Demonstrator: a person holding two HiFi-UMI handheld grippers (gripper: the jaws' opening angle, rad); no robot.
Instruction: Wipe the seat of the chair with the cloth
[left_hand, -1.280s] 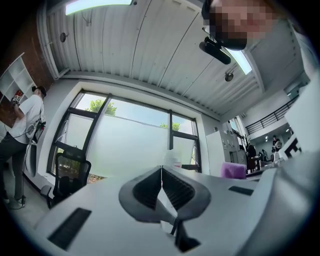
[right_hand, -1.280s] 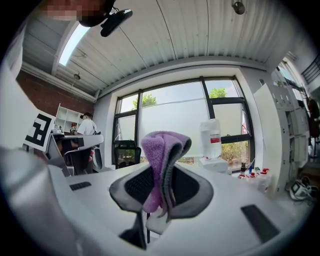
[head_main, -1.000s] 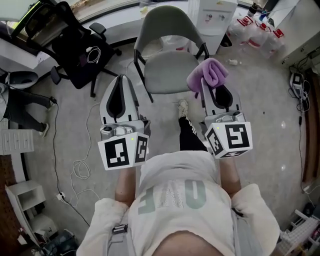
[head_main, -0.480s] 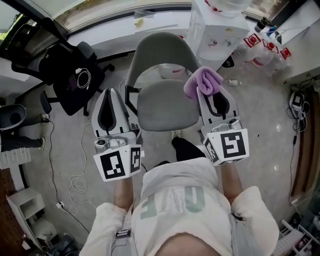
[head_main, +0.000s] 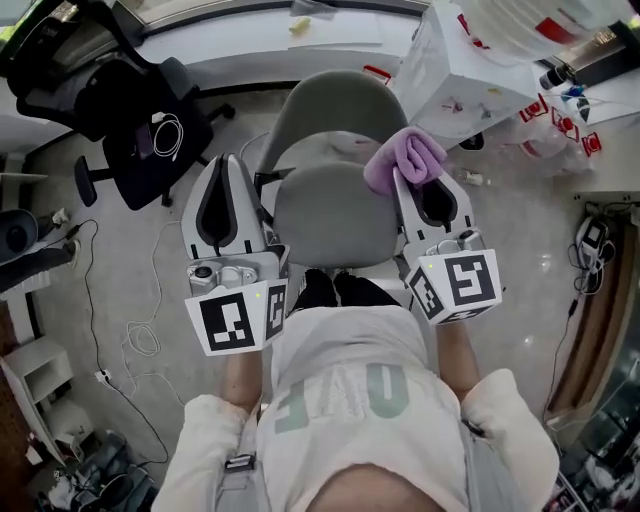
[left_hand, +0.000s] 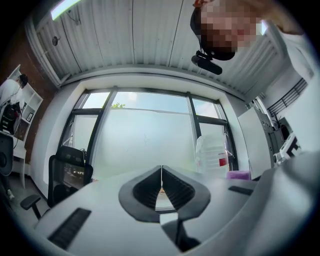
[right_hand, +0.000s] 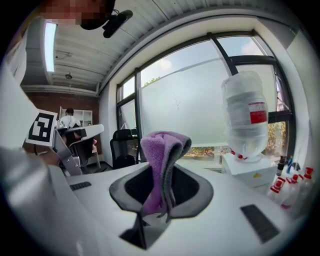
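**Cloth (head_main: 405, 160) pinched in right gripper (head_main: 410, 185), at the edge of the chair seat (head_main: 335, 215)**

Head view: the right gripper's tips are buried under the bunched purple cloth. The cloth sits over the seat's rear corner on that side; whether it touches the seat cannot be told. The left gripper (head_main: 228, 165) is off the seat's opposite side, so the grey seat lies between the two. The seat's front edge hides most of the person's legs. Beyond the right gripper, a white water dispenser (head_main: 470, 70) is cut off by the picture's top edge.

Left gripper view: the pads meet in a thin seam with nothing between them. Ahead and to the right of them a large water bottle (left_hand: 212, 152) stands out against the window. It looks clear, perhaps empty, but the fill level is hard to judge.

Right gripper view: the jaws are clamped on a fold of the cloth. The cloth rises above the tips and flops over, and its lower end drops into the gap behind the pads. Far to the right, small red-capped bottles (right_hand: 287, 185) are clipped by the lens edge, and their contents cannot be made out.
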